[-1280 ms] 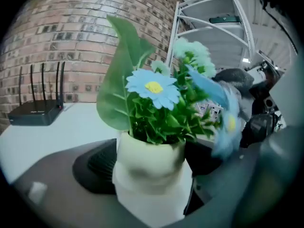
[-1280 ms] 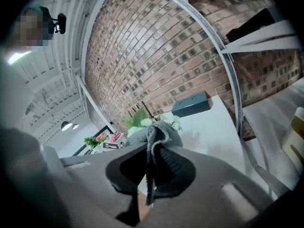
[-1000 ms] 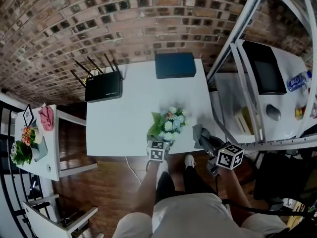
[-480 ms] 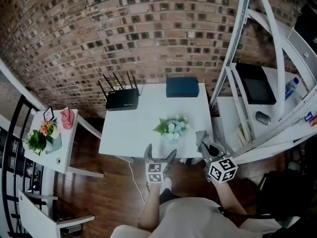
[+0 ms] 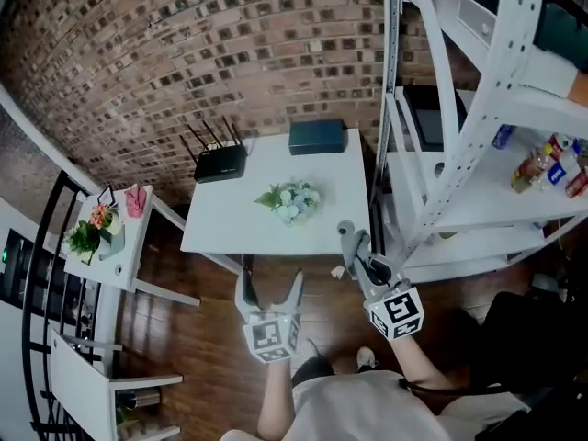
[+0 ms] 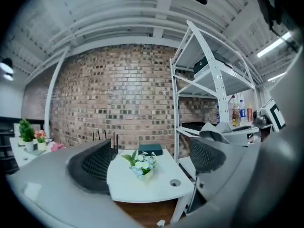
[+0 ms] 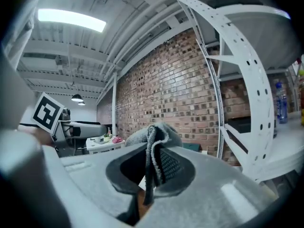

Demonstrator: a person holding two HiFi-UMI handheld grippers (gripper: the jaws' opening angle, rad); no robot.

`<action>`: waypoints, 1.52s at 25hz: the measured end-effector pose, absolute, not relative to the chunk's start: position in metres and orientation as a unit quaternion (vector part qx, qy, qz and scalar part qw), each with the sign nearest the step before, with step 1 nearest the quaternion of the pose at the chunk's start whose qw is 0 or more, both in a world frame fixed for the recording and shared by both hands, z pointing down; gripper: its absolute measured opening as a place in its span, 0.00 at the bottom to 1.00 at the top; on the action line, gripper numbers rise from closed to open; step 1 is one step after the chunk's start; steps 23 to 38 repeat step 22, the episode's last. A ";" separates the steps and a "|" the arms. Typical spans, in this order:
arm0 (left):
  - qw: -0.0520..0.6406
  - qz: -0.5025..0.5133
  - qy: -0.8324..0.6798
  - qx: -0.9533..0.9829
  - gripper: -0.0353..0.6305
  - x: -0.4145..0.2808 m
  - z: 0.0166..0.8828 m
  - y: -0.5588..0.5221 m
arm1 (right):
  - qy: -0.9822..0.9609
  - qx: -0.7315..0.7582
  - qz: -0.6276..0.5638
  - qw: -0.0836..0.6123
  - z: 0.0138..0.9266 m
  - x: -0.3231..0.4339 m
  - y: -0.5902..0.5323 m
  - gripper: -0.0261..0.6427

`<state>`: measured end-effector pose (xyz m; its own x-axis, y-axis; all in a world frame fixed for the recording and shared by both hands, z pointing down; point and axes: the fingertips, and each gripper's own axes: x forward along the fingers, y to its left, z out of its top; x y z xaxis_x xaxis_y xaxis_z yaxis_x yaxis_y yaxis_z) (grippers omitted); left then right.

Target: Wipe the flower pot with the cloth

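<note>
The flower pot [image 5: 290,200], a small pot of white and pale blue flowers with green leaves, stands on the white table [image 5: 230,228]. Seen from the left gripper view, the flower pot [image 6: 142,166] is far off, framed by the jaws. My left gripper [image 5: 268,288] hangs over the wooden floor in front of the table. It is open, and its jaws have just been closing with nothing between them. My right gripper [image 5: 354,251] is near the table's front right corner, shut on a grey cloth [image 7: 159,134] that drapes over its jaws.
A black router [image 5: 220,163] and a dark blue box [image 5: 317,136] sit at the table's back edge by the brick wall. A white metal shelf rack [image 5: 441,154] with bottles [image 5: 542,163] stands to the right. A small side table with plants [image 5: 110,232] is on the left.
Both grippers have drawn back from the table and risen. The left one was at the flower pot and is now over the floor. The cloth stays in the right gripper.
</note>
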<state>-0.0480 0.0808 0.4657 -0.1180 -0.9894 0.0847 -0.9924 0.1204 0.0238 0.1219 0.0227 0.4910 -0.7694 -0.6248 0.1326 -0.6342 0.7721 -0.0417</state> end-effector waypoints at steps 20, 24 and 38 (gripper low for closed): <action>0.068 -0.019 -0.710 0.701 0.87 -0.070 0.456 0.132 | -0.903 0.429 -0.020 0.015 0.440 0.129 0.062 0.03; 0.069 -0.024 -0.705 0.705 0.87 -0.071 0.457 0.137 | -0.904 0.427 -0.020 0.013 0.438 0.122 0.066 0.03; 0.069 -0.024 -0.705 0.705 0.87 -0.071 0.457 0.137 | -0.904 0.427 -0.020 0.013 0.438 0.122 0.066 0.03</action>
